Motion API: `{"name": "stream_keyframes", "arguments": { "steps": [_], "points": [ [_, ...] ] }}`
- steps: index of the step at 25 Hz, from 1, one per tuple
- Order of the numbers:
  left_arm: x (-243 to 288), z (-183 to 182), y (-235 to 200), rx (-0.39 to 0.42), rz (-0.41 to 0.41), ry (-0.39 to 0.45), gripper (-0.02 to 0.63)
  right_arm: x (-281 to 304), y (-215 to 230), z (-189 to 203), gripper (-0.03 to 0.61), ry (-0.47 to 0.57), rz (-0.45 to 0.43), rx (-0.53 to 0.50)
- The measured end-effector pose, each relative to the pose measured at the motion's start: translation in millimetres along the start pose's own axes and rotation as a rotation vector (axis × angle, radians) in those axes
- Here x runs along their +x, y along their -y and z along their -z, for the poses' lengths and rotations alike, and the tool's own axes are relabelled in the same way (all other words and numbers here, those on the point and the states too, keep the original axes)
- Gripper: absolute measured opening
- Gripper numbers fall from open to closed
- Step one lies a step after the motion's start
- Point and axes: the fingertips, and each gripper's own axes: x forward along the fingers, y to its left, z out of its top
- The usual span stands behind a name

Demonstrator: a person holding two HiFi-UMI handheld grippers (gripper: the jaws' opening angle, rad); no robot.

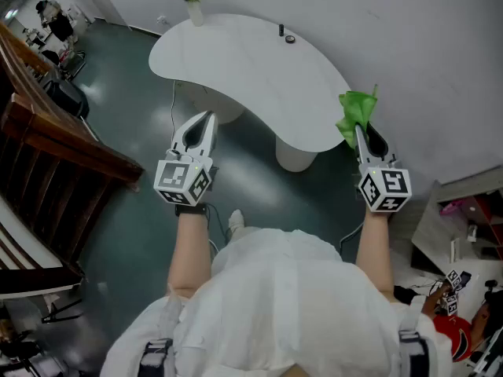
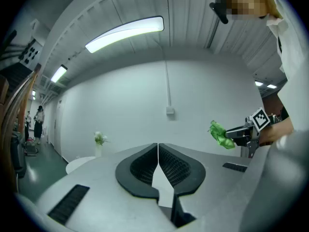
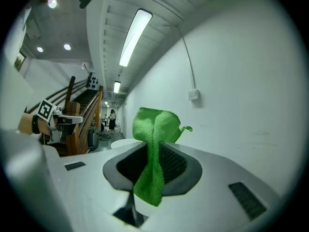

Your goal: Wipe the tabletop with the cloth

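Observation:
A white curved tabletop (image 1: 244, 65) stands ahead of me on white pedestals. My right gripper (image 1: 360, 130) is shut on a green cloth (image 1: 355, 113), held in the air just off the table's right end. In the right gripper view the cloth (image 3: 153, 149) sticks up bunched between the jaws and hangs down behind them. My left gripper (image 1: 206, 121) is shut with nothing in it, over the floor in front of the table. In the left gripper view its jaws meet at a closed seam (image 2: 158, 149), and the cloth (image 2: 220, 134) shows at the right.
A white vase with flowers (image 1: 192, 2) stands at the table's far edge, and a small dark object (image 1: 286, 35) lies near the wall side. A wooden staircase (image 1: 55, 132) runs along the left. Clutter (image 1: 460, 289) lies at the lower right by the wall.

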Motion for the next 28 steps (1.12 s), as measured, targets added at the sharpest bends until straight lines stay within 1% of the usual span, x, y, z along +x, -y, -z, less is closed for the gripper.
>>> {"name": "stream_keyframes", "arguments": {
  "steps": [14,20,24,28],
  "points": [
    [5,3,8,0.006,0.011,-0.014,0.018,4,3,2,0.072,-0.005,-0.023,-0.004],
    [8,8,10,0.007,0.015,-0.024,0.018,6,5,3,0.072,0.008,-0.041,0.042],
    [10,15,10,0.005,0.008,-0.043,0.019,11,6,9,0.072,-0.005,-0.051,0.045],
    [10,20,-1,0.000,0.003,-0.062,0.018,25,1,17,0.072,-0.037,-0.062,0.058]
  ]
}}
